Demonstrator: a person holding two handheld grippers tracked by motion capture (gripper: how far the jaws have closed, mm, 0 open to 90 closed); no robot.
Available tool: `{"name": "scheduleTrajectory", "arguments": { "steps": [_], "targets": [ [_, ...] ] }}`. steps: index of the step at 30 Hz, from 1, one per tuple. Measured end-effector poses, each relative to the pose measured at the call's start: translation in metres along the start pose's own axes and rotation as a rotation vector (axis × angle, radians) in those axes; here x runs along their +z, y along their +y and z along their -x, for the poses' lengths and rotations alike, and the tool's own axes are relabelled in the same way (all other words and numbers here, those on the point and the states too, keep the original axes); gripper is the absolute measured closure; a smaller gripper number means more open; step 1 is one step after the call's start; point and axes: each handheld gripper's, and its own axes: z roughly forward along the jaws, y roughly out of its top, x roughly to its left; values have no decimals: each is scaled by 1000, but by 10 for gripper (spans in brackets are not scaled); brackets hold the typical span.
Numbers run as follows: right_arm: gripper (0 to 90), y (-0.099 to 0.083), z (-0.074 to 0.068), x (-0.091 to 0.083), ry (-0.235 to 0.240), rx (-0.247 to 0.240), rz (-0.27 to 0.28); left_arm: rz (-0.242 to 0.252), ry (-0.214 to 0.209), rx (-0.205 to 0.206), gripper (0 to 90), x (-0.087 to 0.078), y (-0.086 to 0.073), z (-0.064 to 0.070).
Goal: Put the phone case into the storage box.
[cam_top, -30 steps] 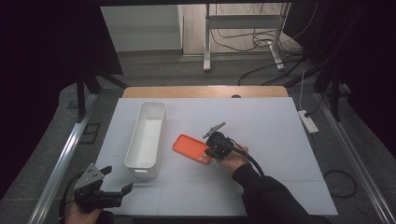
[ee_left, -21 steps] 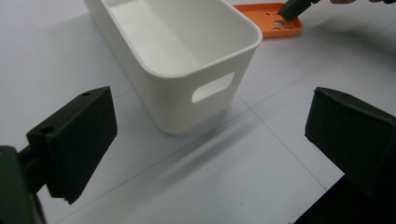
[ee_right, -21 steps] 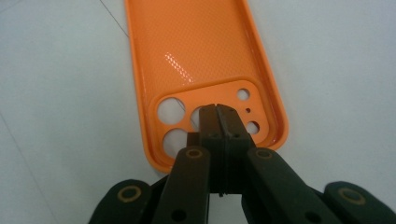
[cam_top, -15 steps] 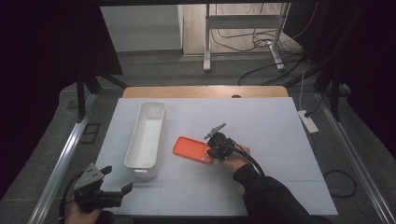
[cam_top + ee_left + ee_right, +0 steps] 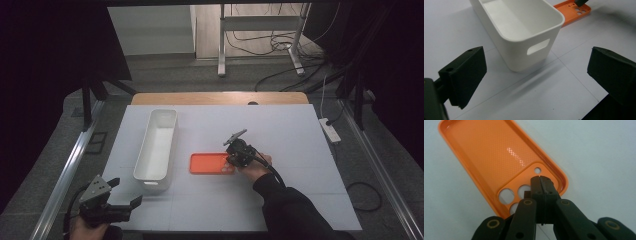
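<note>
An orange phone case (image 5: 210, 163) lies flat on the white table, open side up, just right of a long white bin (image 5: 156, 145). My right gripper (image 5: 231, 160) is shut, its tips over the case's camera-cutout end (image 5: 524, 191). In the right gripper view the jaws (image 5: 540, 180) press together with nothing visible between them. My left gripper (image 5: 125, 192) stands open at the table's front left corner. In the left gripper view (image 5: 536, 82) it faces the bin's near end wall (image 5: 524, 50), with the case (image 5: 571, 10) beyond.
A white power strip (image 5: 330, 130) lies off the table's right edge. A wooden strip (image 5: 220, 98) runs along the far edge, and metal rails (image 5: 70, 170) flank the table. Cables and a stand sit on the floor beyond.
The orange case has turned from a tilted lie to level with the table's front edge, and my right gripper moved slightly with it. The left gripper has stayed put.
</note>
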Motion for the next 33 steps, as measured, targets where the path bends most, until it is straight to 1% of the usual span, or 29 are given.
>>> {"name": "scheduleTrajectory", "arguments": {
  "steps": [3,5,7,10,13,14,16,17,18,19,23,29,33],
  "targets": [
    [895,0,3,0,4,15,6,0,0,0,32,0,0,0],
    [894,0,3,-1,2,17,12,0,1,-1,32,0,0,0],
    [894,2,0,-3,30,16,30,-2,0,-1,33,0,0,0],
    [894,6,-9,-4,76,-3,51,-3,0,-1,33,0,0,0],
    [894,11,-19,-1,99,-19,54,-3,1,0,32,1,0,0],
    [894,13,-23,0,114,-14,54,-3,1,0,33,1,0,0],
    [894,16,-28,2,129,-18,60,-3,1,0,33,1,1,0],
    [894,18,-30,3,132,-29,62,-4,1,0,33,1,1,0],
    [894,20,-34,4,139,-24,59,-4,1,0,32,1,1,0],
    [894,22,-36,6,144,-31,63,-4,1,0,33,1,1,0],
    [894,27,-48,14,156,-51,51,-3,1,0,33,0,0,0],
    [894,34,-63,22,168,-77,51,-3,1,1,33,0,0,0],
    [894,37,-69,25,156,-95,44,-3,1,0,33,0,0,0]
  ]
}}
